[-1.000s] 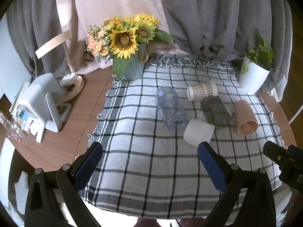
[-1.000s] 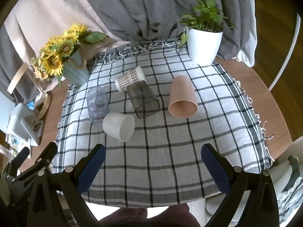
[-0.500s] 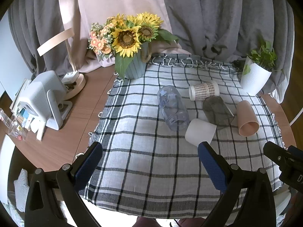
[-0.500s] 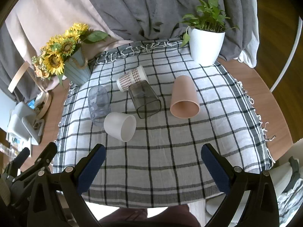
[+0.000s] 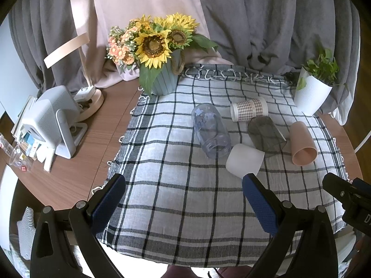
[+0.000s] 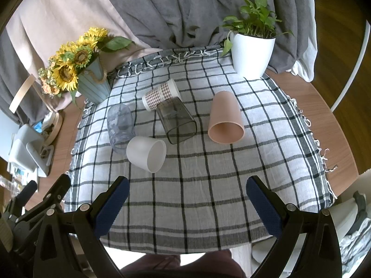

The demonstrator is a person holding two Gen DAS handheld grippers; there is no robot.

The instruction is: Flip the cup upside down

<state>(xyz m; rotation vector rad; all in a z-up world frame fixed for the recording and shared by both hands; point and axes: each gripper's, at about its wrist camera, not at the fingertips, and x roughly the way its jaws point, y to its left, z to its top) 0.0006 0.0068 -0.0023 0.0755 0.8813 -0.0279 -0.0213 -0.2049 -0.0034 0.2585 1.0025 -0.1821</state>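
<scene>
Several cups lie on their sides on a checked cloth (image 6: 197, 185): a white cup (image 6: 147, 154) (image 5: 244, 159), a clear bluish cup (image 6: 120, 128) (image 5: 211, 133), a smoky grey cup (image 6: 177, 120) (image 5: 265, 134), a checked paper cup (image 6: 161, 93) (image 5: 249, 109) and a pink cup (image 6: 225, 119) (image 5: 302, 143). My left gripper (image 5: 183, 199) is open and empty above the cloth's near edge, short of the white cup. My right gripper (image 6: 185, 201) is open and empty, near side of the cups.
A vase of sunflowers (image 5: 160, 53) stands at the cloth's far left corner and a white potted plant (image 6: 251, 51) at the far right. A white device (image 5: 53, 120) and small clutter sit on the wooden table at left. Grey curtains hang behind.
Both grippers have moved a little closer to the cups; the cups look slightly larger. No cup has moved and both grippers stay open.
</scene>
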